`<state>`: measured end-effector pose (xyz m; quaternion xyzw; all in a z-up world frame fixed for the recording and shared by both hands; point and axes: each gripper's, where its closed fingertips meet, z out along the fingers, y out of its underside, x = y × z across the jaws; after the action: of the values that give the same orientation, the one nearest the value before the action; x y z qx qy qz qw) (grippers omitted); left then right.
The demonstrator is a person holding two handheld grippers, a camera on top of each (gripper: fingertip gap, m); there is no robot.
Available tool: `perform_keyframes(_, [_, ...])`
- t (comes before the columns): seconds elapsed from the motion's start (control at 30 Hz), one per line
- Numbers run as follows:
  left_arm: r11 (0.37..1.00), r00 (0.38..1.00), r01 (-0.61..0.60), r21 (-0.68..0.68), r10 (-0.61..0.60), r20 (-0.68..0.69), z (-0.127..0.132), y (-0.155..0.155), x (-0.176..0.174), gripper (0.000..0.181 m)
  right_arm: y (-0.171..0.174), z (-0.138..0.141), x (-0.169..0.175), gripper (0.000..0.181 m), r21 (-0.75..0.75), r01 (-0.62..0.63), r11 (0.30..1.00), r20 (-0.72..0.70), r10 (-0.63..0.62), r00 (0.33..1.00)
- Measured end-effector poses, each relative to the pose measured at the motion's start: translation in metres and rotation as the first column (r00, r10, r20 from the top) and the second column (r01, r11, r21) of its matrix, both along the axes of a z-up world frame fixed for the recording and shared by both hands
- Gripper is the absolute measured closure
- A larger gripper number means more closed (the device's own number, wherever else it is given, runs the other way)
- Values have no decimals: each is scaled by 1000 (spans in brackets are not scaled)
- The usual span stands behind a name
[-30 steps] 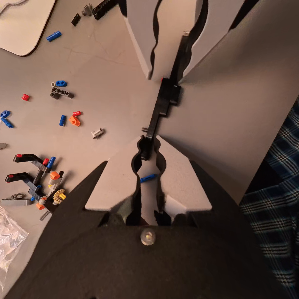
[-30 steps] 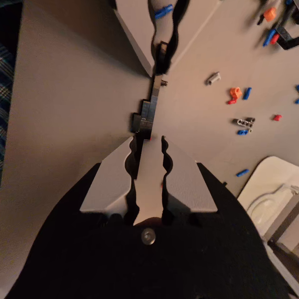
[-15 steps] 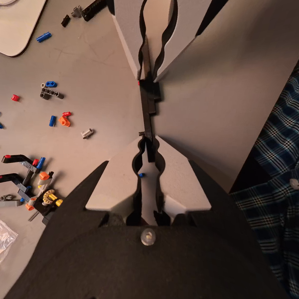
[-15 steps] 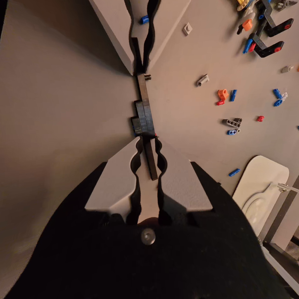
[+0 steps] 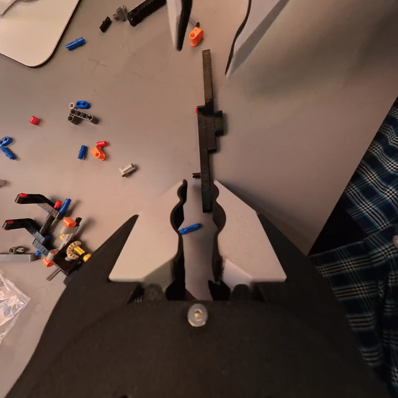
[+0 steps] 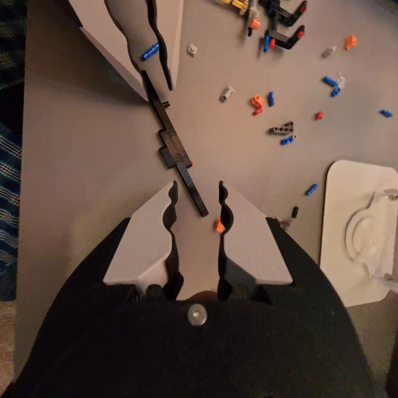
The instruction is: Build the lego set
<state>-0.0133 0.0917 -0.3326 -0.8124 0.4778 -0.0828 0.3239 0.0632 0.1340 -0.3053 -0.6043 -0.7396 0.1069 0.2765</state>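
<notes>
Lego beam (image 5: pixel 207 133), light and stiff, lay ungripped between parted fingers of left gripper (image 5: pixel 199 182) and right gripper (image 6: pixel 197 183); probably best pinched flat-sided.

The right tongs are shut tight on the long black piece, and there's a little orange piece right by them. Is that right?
Not quite. The right wrist view shows the right tongs open, not shut: the end of the long black piece pokes in between them with a gap on each side. The little orange piece really is right by them.
</notes>
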Motion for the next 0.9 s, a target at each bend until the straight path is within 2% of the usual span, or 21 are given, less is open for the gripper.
perform_keyframes(0.1, [1000,1000,-5,11,5,4,4,3,-2,158,-2,3,13,152,-64,65,996,-34,-67,997])
perform_keyframes(0.23, [1000,1000,-5,6,5,11,4,4,-2,155,-11,-6,24,156,-126,114,986,-31,-119,992])
perform_keyframes(0.33, [1000,1000,-2,15,2,-1,4,6,0,155,-20,-17,22,158,-145,137,980,-24,-142,990])
perform_keyframes(0.5, [1000,1000,4,-20,-5,-20,-4,-1,6,160,-12,-32,9,168,-136,201,970,-8,-204,979])
perform_keyframes(0.7, [999,1000,27,-45,-26,7,-5,-16,22,160,2,-33,-10,169,-120,204,972,-23,-208,978])
perform_keyframes(0.77, [997,999,33,-69,-31,30,-5,-19,24,157,5,-31,-9,164,-110,195,975,-6,-196,981])
perform_keyframes(0.9, [997,997,19,-73,-14,70,5,-18,15,152,13,-10,-12,160,-120,210,970,-67,-219,973])
